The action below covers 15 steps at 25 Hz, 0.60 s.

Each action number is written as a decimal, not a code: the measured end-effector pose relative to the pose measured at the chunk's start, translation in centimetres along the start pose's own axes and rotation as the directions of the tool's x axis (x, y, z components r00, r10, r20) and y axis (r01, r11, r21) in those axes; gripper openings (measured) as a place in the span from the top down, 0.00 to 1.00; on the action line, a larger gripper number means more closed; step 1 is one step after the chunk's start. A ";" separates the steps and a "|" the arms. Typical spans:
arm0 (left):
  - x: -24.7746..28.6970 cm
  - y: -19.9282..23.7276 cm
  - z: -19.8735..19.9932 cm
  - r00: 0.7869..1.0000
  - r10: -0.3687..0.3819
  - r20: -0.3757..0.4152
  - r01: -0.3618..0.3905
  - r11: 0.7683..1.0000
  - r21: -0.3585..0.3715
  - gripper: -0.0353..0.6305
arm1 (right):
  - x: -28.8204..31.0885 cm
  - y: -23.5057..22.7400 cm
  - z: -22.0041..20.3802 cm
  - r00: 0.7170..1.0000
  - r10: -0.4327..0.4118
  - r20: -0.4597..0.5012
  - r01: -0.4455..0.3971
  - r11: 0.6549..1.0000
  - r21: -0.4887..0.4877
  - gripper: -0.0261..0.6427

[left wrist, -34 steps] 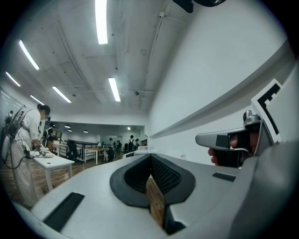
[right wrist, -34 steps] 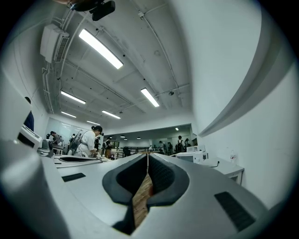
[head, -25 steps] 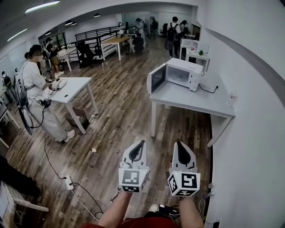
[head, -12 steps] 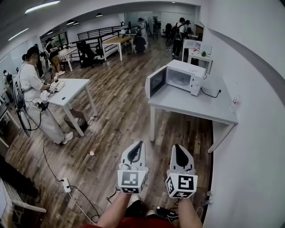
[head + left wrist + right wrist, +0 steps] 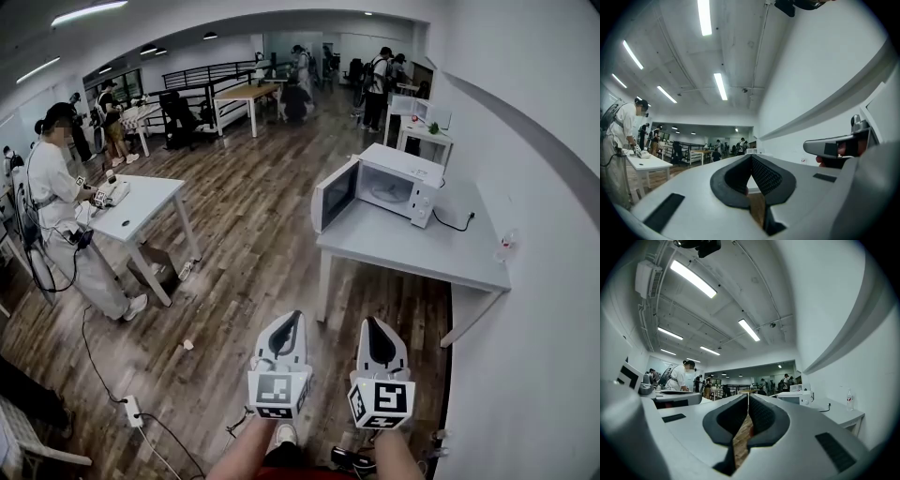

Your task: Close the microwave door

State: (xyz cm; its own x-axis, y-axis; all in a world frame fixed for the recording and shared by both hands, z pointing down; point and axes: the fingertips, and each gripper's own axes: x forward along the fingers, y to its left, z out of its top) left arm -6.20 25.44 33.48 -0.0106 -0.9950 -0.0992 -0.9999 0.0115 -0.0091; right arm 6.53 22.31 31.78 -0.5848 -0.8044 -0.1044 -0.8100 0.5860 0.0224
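A white microwave (image 5: 398,189) stands on a grey table (image 5: 422,253) against the right wall. Its door (image 5: 335,194) hangs open, swung out to the left. The same microwave (image 5: 797,398) shows small in the right gripper view. My left gripper (image 5: 298,315) and right gripper (image 5: 367,322) are held side by side low in the head view, well short of the table, both pointing toward it. Each is shut with nothing between its jaws. In the left gripper view the left gripper (image 5: 751,156) has its tips together; the right gripper (image 5: 748,395) looks the same in its own view.
A wooden floor lies between me and the table. A white table (image 5: 131,206) with a person (image 5: 56,202) beside it stands at the left. A power strip (image 5: 130,411) and cables lie on the floor at lower left. More people and tables stand far back.
Both grippers and the view have advanced toward the microwave table, which now sits lower and larger in the head view. The jaws stay shut.
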 end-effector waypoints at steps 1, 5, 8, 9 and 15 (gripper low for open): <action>0.8 0.8 0.0 1.000 0.000 0.002 0.000 1.000 0.000 0.91 | 1.2 0.3 0.0 1.000 0.001 0.003 -0.001 1.000 0.001 0.92; 3.9 4.3 0.1 1.000 -0.002 0.009 0.002 1.000 -0.002 0.91 | 5.9 1.5 -0.3 1.000 0.005 0.006 -0.005 1.000 0.002 0.92; 6.0 7.2 0.0 1.000 0.002 0.017 -0.002 1.000 -0.006 0.91 | 9.4 2.7 -0.6 1.000 0.008 0.007 -0.008 1.000 -0.005 0.92; 6.7 8.2 0.1 1.000 0.004 0.020 -0.004 1.000 -0.007 0.91 | 10.4 3.0 -0.6 1.000 0.008 0.007 -0.008 1.000 -0.008 0.92; 9.9 12.3 -0.2 0.999 -0.005 0.033 0.005 1.000 0.003 0.91 | 15.4 4.3 -0.8 1.000 -0.008 0.013 0.008 1.000 -0.019 0.92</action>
State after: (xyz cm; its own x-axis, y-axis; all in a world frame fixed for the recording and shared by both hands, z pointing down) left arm -18.63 15.67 32.56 -0.0049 -0.9913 -0.1314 -0.9999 0.0066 -0.0124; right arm -5.98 12.40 31.05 -0.5777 -0.8078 -0.1170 -0.8155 0.5774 0.0401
